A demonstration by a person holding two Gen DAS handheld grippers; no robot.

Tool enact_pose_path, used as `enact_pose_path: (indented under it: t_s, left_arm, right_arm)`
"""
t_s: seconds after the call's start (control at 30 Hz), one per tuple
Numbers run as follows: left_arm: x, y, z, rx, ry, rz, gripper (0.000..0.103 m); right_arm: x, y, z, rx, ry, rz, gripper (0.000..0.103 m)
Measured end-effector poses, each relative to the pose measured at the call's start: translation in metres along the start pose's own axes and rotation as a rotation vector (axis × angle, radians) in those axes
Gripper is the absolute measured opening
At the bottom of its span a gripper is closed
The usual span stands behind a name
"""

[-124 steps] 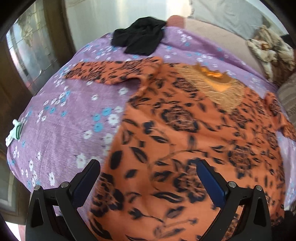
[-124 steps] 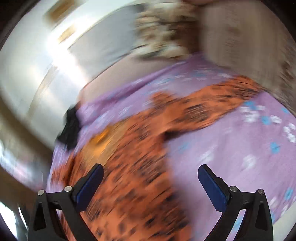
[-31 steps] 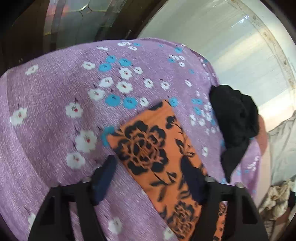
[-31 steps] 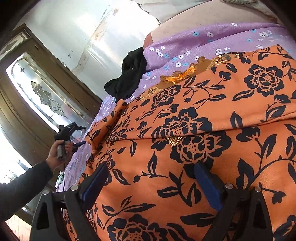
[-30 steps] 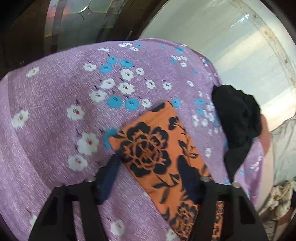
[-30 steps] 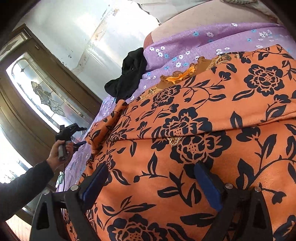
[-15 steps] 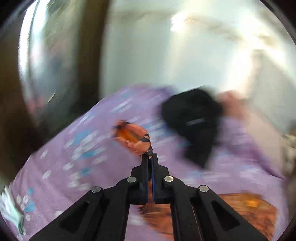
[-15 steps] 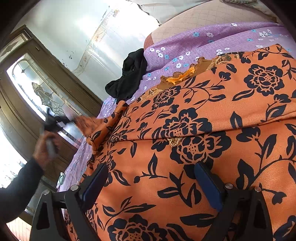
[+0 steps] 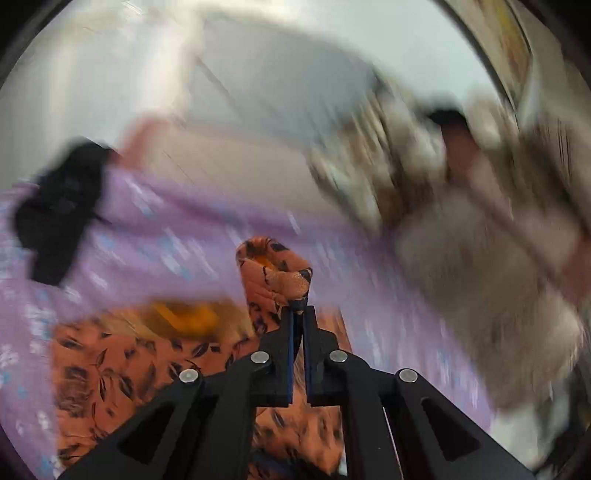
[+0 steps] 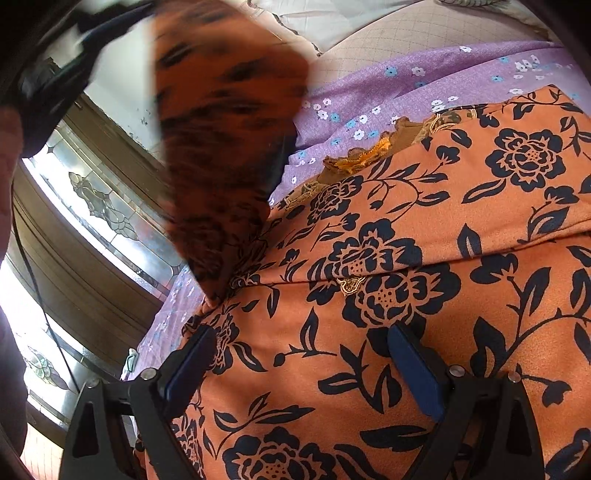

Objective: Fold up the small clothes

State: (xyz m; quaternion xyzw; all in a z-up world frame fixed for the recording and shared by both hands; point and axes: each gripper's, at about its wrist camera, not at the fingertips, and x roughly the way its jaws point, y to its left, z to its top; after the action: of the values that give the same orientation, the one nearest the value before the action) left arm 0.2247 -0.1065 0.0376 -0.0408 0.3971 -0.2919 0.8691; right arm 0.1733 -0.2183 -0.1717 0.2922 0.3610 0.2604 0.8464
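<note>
Left wrist view, heavily blurred: my left gripper [image 9: 298,314] rises from the bottom centre of the frame, its black jaws pinched together on the sleeve end of the orange garment with black flower print [image 9: 275,275]. The pinched cloth bunches up just above the fingertips. The rest of the garment lies at lower left on the purple flowered bedsheet [image 9: 177,236]. A crumpled black cloth [image 9: 59,210] sits at the left edge.

Right wrist view, sharp: my right gripper [image 10: 299,373] stands open at the bottom, blue pads [image 10: 415,373] spread apart over the orange garment [image 10: 424,258], gripping nothing. The lifted sleeve hangs blurred across the upper left, with the left gripper [image 10: 107,26] at the top left corner. Purple bedsheet [image 10: 406,85] shows at the upper right.
</note>
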Motion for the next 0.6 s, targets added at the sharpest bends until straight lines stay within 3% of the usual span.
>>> enact_pose_path:
  t_s: [0.03, 0.1, 0.13, 0.17, 0.23, 0.3, 0.37, 0.4, 0.5, 0.57, 0.6]
  left_arm:
    - [0.015, 0.001, -0.009, 0.003, 0.05, 0.029, 0.01]
    - [0.033, 0.013, -0.021, -0.001, 0.129, 0.085, 0.028]
    - [0.03, 0.029, -0.028, -0.035, 0.143, 0.131, 0.03]
    - [0.019, 0.047, -0.033, -0.071, 0.125, 0.151, 0.032]
    - [-0.002, 0.072, -0.039, -0.112, 0.084, 0.189, 0.055]
    - [-0.029, 0.102, -0.051, -0.143, 0.018, 0.282, 0.069]
    - [-0.046, 0.139, -0.073, -0.21, -0.019, 0.376, 0.07]
    - [-0.044, 0.158, -0.08, -0.25, 0.002, 0.393, 0.07]
    - [-0.045, 0.196, -0.11, -0.344, 0.068, 0.406, 0.07]
    - [-0.045, 0.211, -0.127, -0.374, 0.065, 0.401, 0.07]
    - [-0.044, 0.213, -0.131, -0.381, 0.059, 0.396, 0.07]
  right_arm:
    - [-0.001, 0.0, 0.0, 0.003, -0.003, 0.006, 0.096]
    - [-0.003, -0.002, 0.001, 0.012, -0.009, 0.018, 0.096]
    - [-0.003, -0.002, 0.001, 0.014, -0.01, 0.021, 0.096]
    - [-0.004, -0.002, 0.001, 0.015, -0.012, 0.022, 0.096]
    - [-0.004, -0.003, 0.001, 0.015, -0.011, 0.021, 0.096]
    - [-0.005, -0.002, 0.001, 0.012, -0.008, 0.015, 0.096]
    - [-0.004, -0.001, 0.002, 0.017, 0.003, -0.001, 0.096]
    - [-0.006, 0.002, 0.005, 0.024, 0.014, -0.03, 0.095]
    - [-0.028, 0.008, 0.012, 0.105, 0.001, -0.076, 0.096]
    - [-0.06, 0.006, 0.021, 0.157, -0.074, -0.079, 0.095]
    - [-0.076, 0.002, 0.028, 0.159, -0.103, -0.139, 0.096]
